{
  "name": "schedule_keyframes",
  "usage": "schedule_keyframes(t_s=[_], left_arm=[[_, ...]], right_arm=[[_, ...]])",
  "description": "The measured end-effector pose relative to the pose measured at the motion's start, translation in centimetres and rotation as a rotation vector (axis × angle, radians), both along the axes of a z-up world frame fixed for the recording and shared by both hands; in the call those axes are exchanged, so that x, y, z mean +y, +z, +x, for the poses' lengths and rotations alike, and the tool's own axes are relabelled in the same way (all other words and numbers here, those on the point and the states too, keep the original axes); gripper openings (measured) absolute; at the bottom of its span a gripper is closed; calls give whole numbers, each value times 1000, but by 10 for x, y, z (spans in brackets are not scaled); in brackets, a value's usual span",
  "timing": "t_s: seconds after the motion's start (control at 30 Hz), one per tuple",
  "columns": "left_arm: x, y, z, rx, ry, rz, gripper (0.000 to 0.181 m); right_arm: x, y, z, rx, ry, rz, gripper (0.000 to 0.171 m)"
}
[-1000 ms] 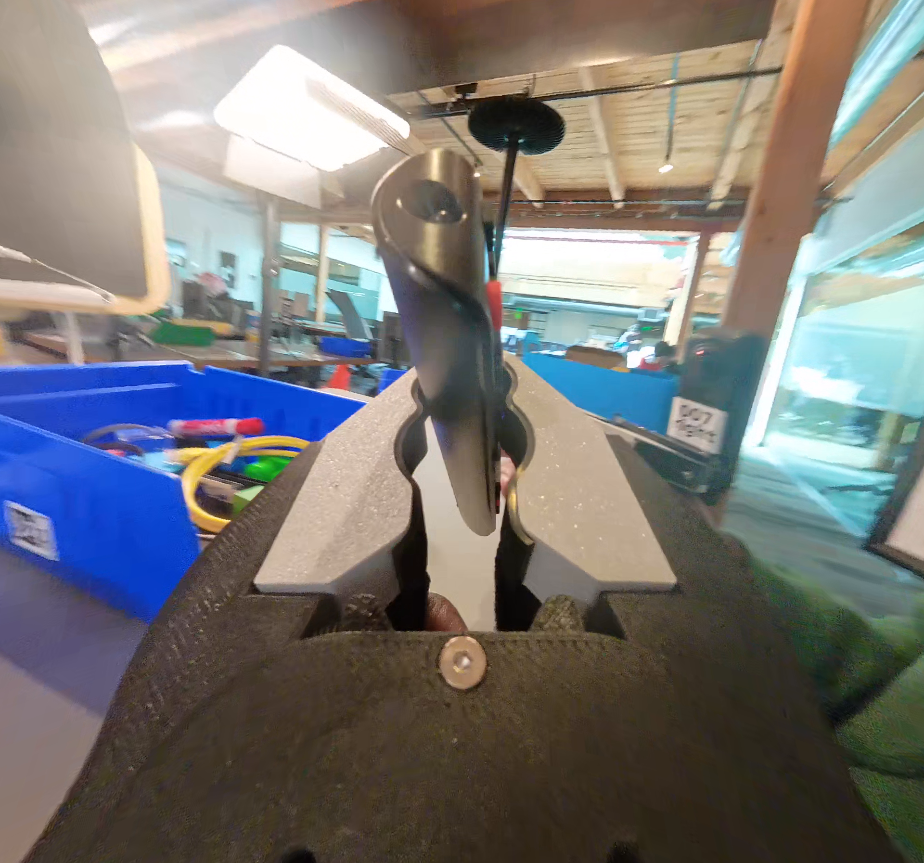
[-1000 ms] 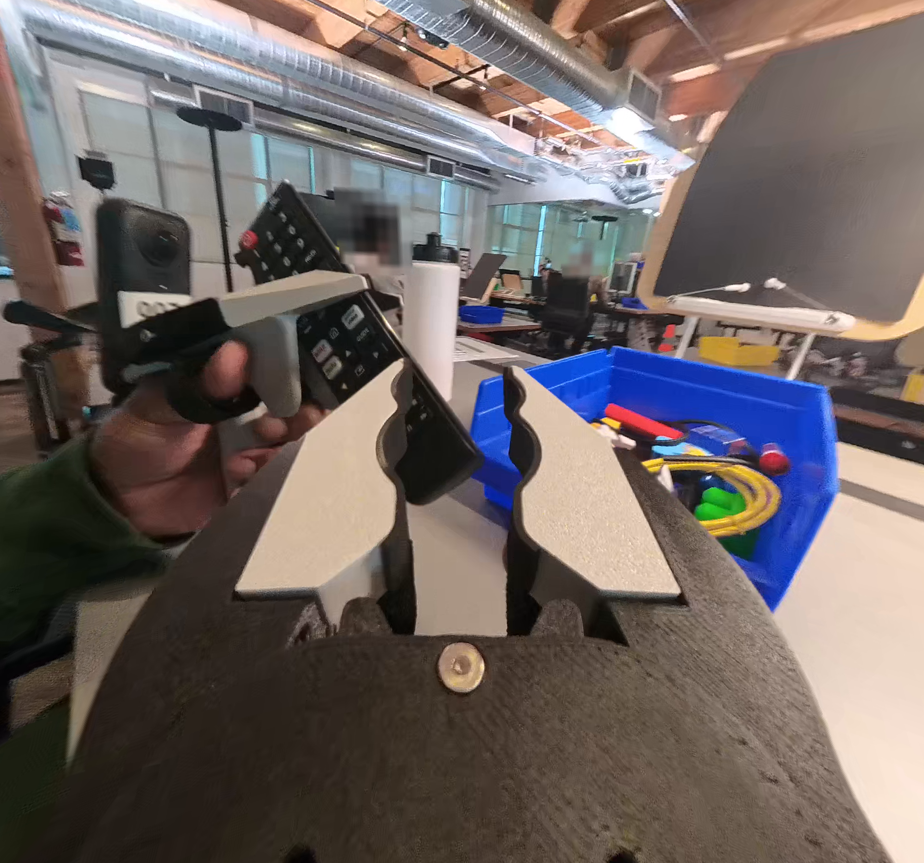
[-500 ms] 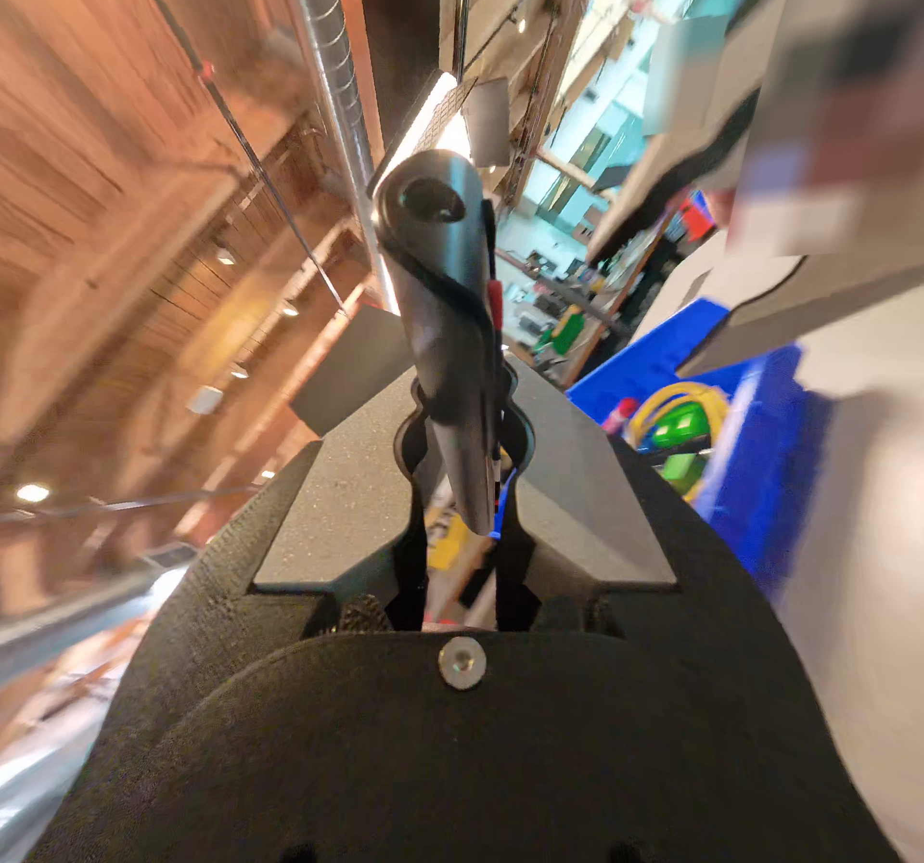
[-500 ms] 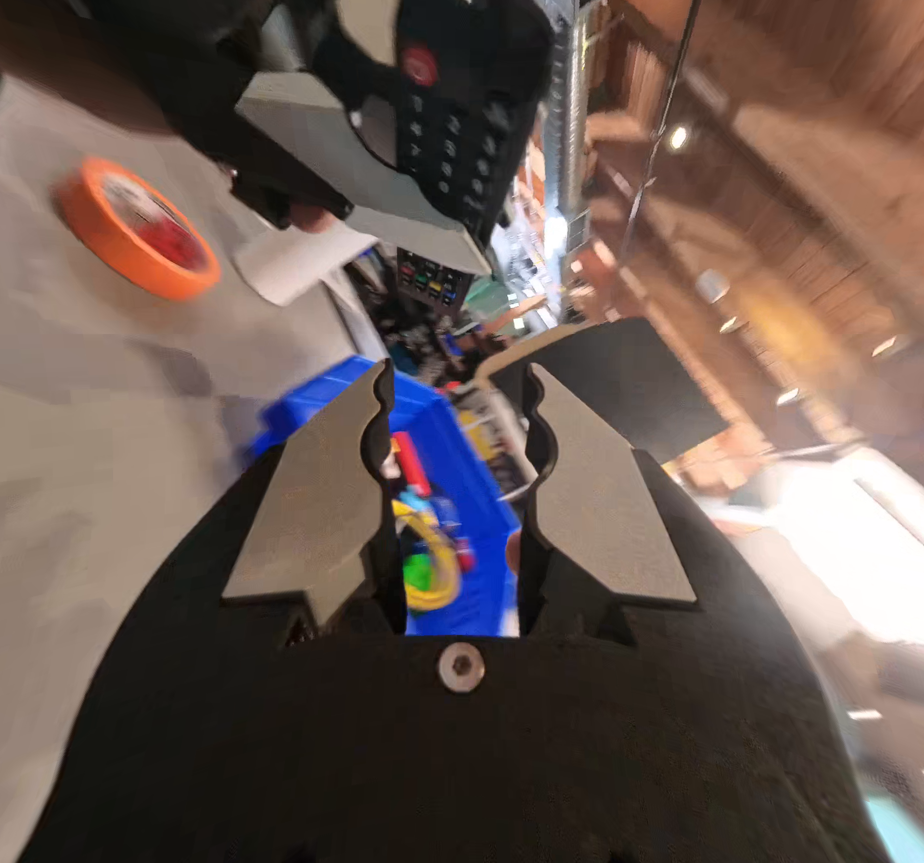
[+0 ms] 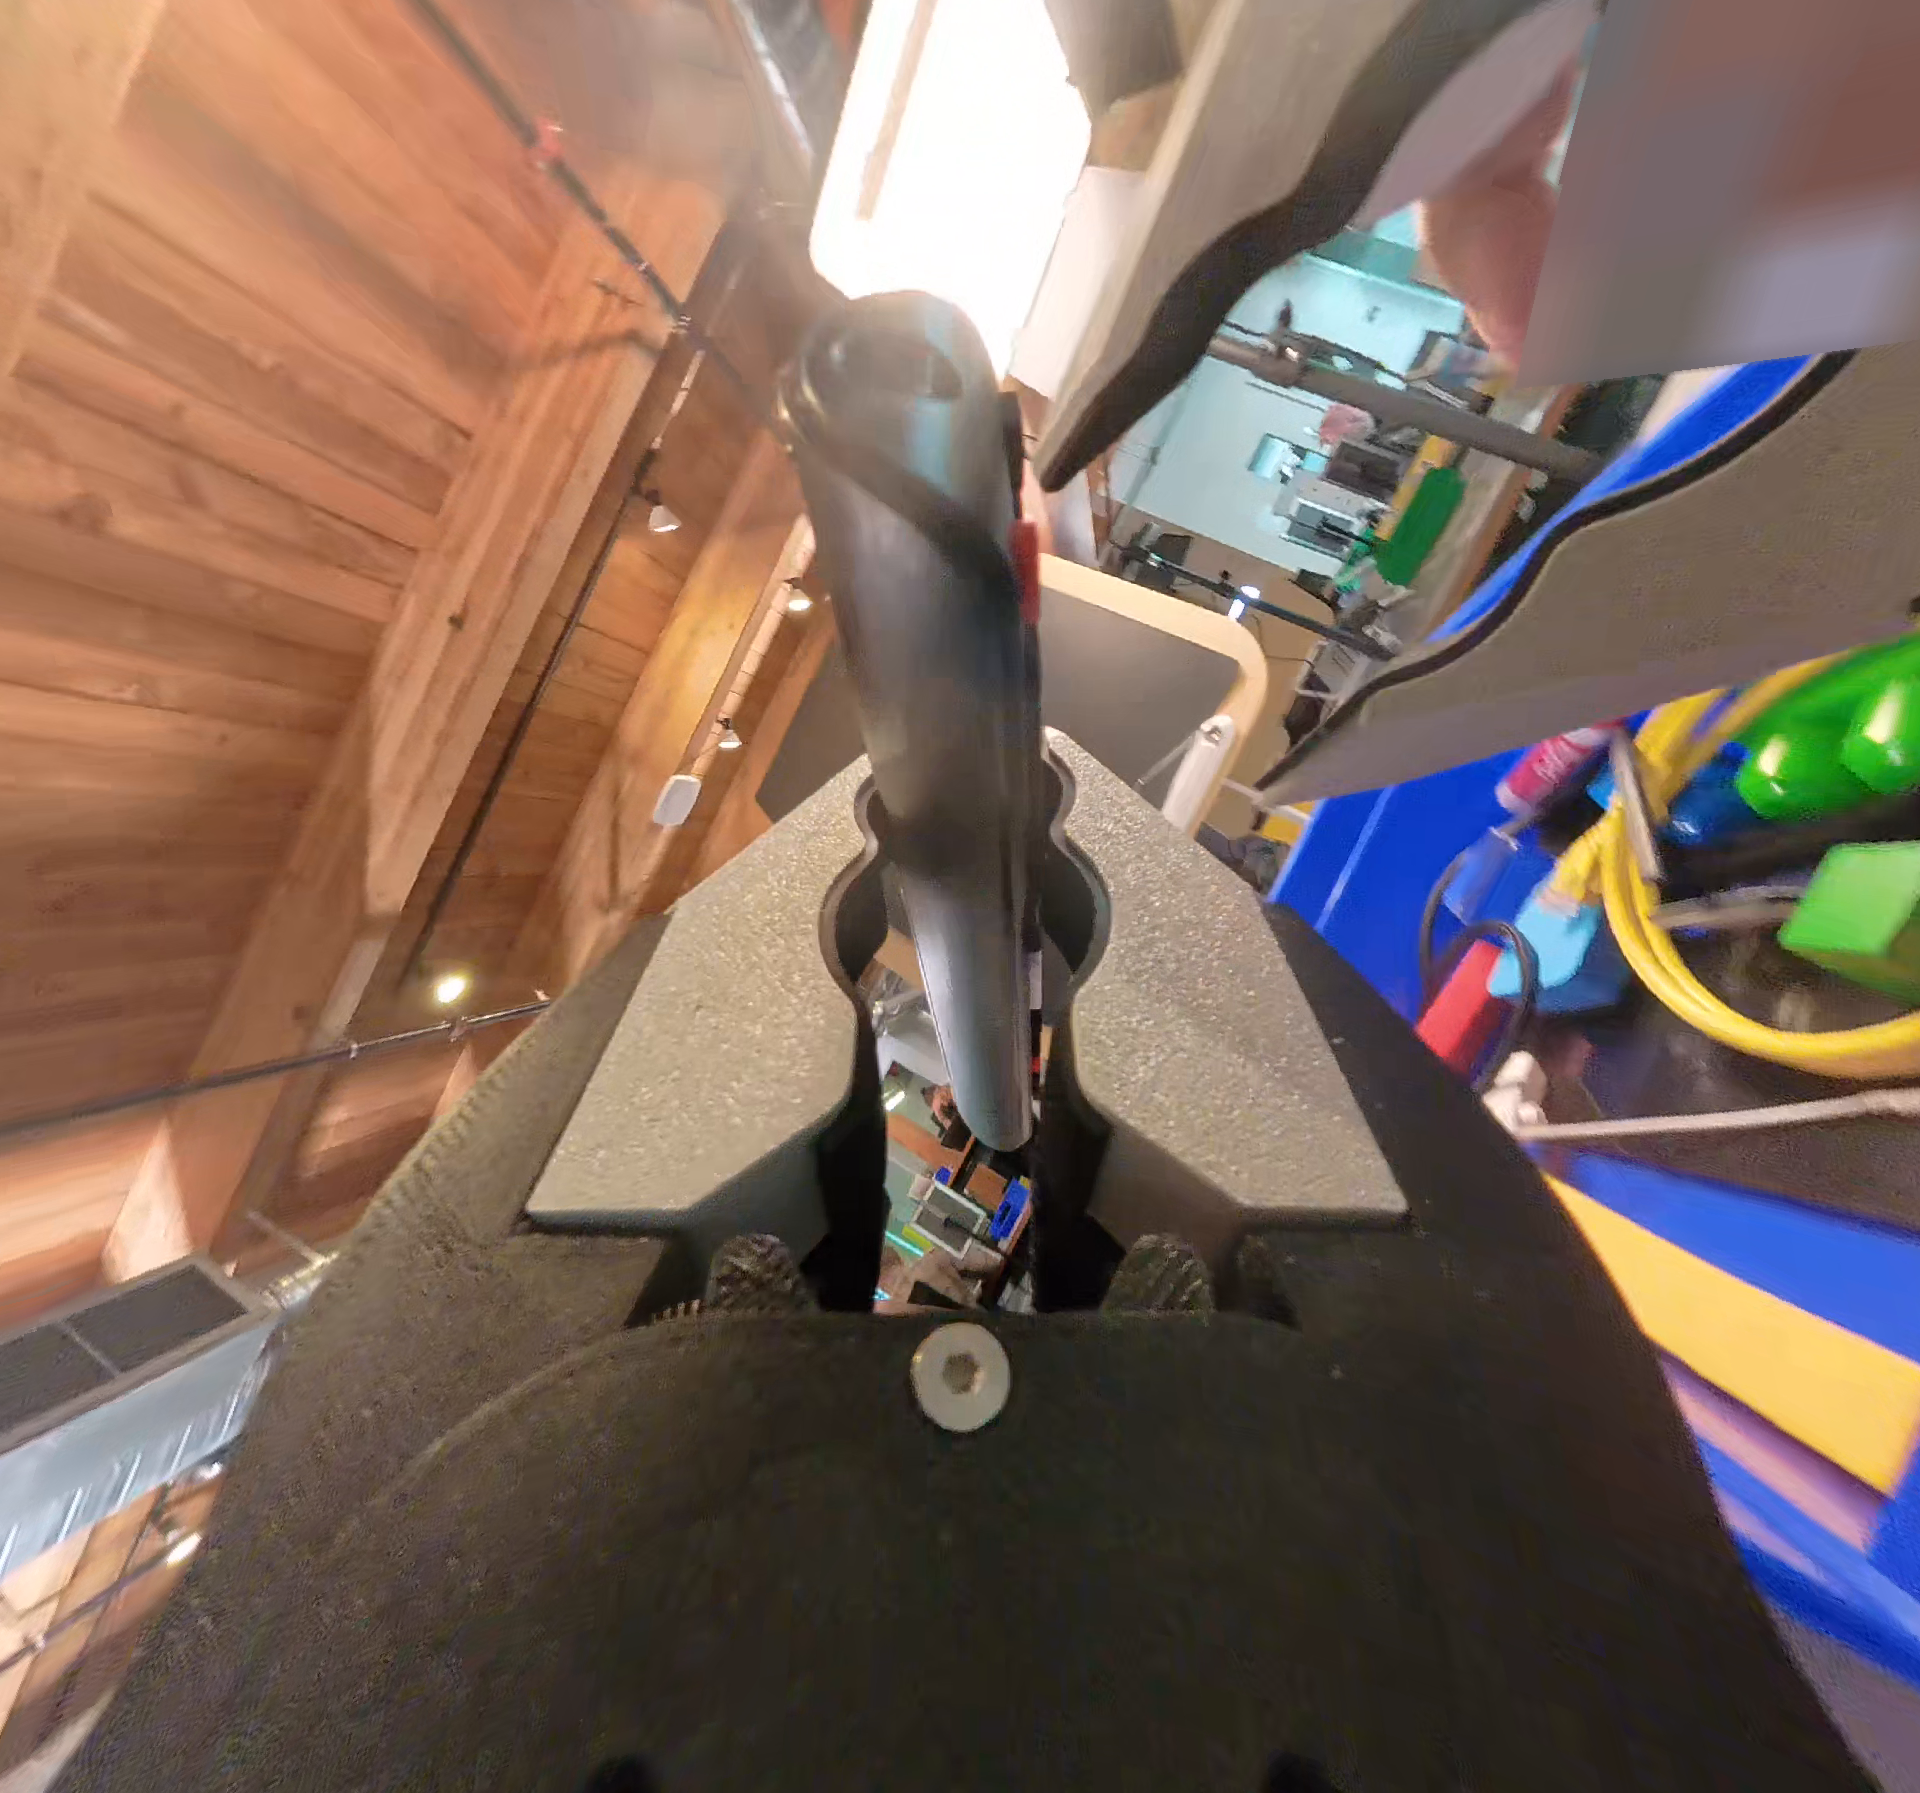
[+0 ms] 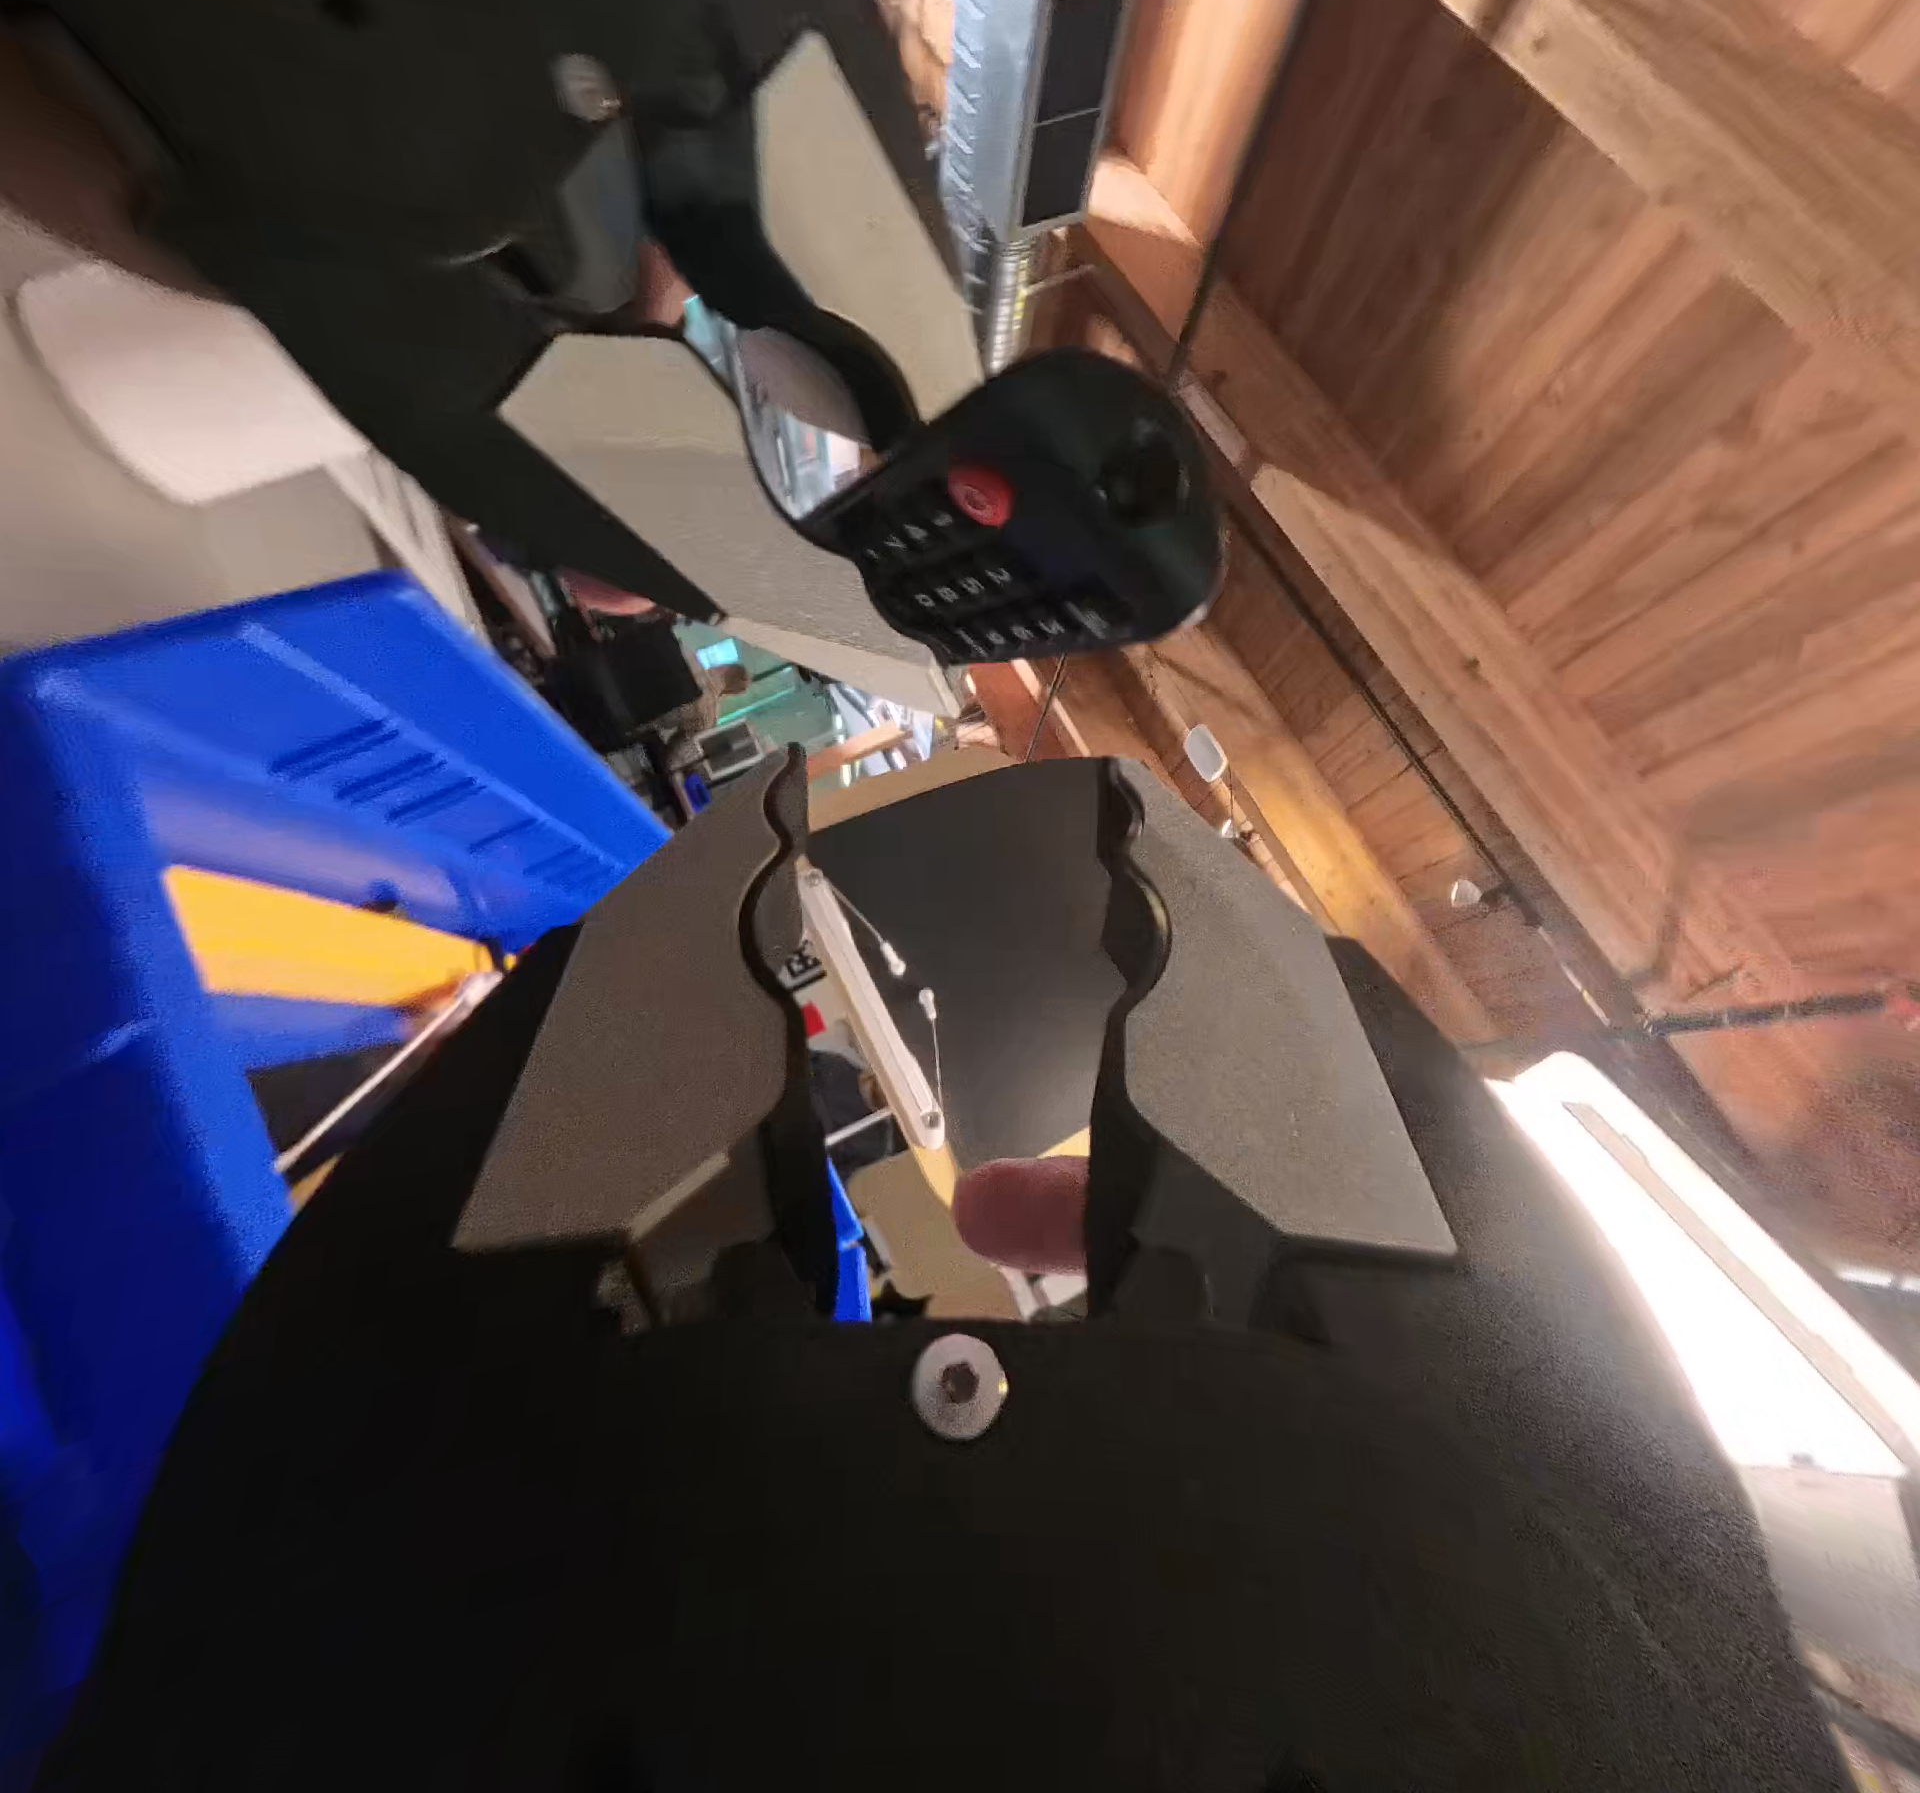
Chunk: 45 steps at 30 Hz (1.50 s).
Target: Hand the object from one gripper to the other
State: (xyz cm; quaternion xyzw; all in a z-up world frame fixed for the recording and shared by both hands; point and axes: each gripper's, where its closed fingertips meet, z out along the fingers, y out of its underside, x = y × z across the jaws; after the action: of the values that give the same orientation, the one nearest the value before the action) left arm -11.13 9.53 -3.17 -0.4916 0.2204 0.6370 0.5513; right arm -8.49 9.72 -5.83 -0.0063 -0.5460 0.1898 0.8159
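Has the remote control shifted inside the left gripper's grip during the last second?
No. The remote sits clamped between the left gripper's fingers just as before, its tip at the same spot against the finger notches; only the background has swung round.

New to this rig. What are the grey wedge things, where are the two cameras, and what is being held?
No robot arm here: a person holds a two-finger gripper in each hand, and each carries a wide-angle camera looking forward along its fingers. The grey wedges are those fingers.

In the left wrist view, the left gripper is shut on a long black remote control, seen edge-on. The right gripper's grey fingers show at top right, near the remote's tip.

In the right wrist view, the right gripper is open and empty, and the remote's button face sticks out of the left gripper ahead.

Both cameras are tilted, so wooden ceiling fills much of each picture. A blue plastic bin holds a yellow cable and green pieces.
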Motion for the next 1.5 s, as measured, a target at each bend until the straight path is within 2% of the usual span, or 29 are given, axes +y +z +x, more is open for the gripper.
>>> schedule_keyframes(t_s=[0.13,0.3,0.43,0.53,0.67,0.8,0.93,1.0,1.13,1.27,1.4,1.5], left_arm=[[2,-15,-5,31,48,-63,23],[0,-17,-9,58,70,-78,24],[1,-23,-20,78,118,-128,23],[6,-32,-24,130,150,-201,24],[12,-39,-23,285,227,-292,24],[15,-39,-13,337,224,-312,25],[13,-33,-12,270,213,-248,26],[8,-24,-13,159,174,-168,35],[-8,3,-18,-154,25,46,70],[-23,21,-19,-143,18,168,77],[-21,15,-29,-235,22,184,83],[-17,8,-36,-308,18,188,89]], right_arm=[[-6,-6,-3,25,-69,81,63],[-9,-3,-4,71,-126,142,64],[-2,7,-1,92,-137,123,70],[-8,3,0,82,-135,195,74],[-17,-10,-6,72,-169,314,71],[-19,-17,-9,52,-185,342,51],[-15,-14,-10,54,-207,330,34],[-11,-8,-10,75,-213,302,26],[2,10,-3,130,-225,209,25],[16,21,2,167,-266,176,25],[21,27,6,177,-237,106,25],[20,33,11,155,-151,-22,25]])
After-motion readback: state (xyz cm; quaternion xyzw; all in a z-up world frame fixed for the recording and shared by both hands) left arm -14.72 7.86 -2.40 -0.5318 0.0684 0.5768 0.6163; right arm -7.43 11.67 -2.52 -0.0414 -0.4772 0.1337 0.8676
